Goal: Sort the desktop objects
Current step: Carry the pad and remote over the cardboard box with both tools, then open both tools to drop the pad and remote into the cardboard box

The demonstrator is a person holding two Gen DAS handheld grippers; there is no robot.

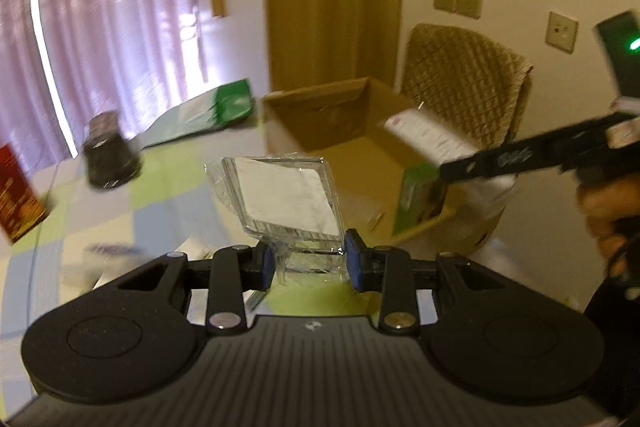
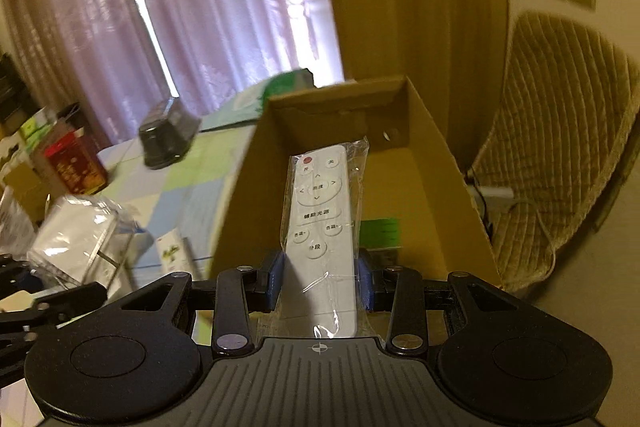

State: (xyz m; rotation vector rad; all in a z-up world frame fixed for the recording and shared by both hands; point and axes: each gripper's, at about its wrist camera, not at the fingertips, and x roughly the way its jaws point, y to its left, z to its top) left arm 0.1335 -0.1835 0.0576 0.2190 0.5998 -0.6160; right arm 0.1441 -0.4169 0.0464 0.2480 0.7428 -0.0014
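Note:
My left gripper (image 1: 310, 261) is shut on a clear plastic case (image 1: 286, 203) wrapped in film, with a white card inside, held tilted above the checked tablecloth (image 1: 172, 195). Just beyond it stands an open cardboard box (image 1: 352, 131). My right gripper (image 2: 320, 275) is shut on a white remote control (image 2: 320, 223) in a clear bag, held over the cardboard box (image 2: 440, 187). A green packet (image 2: 380, 231) lies inside the box. In the left wrist view the remote (image 1: 432, 139) hangs over the box's right side. The clear case (image 2: 80, 239) shows at the lower left of the right wrist view.
On the table stand a black container (image 1: 110, 155), a red box (image 1: 16, 187), a green-and-white bag (image 1: 208, 111), a tape roll (image 1: 104, 259) and a small white carton (image 2: 172, 253). A woven chair (image 1: 460, 75) stands behind the box. A hand (image 1: 608, 211) grips the right tool.

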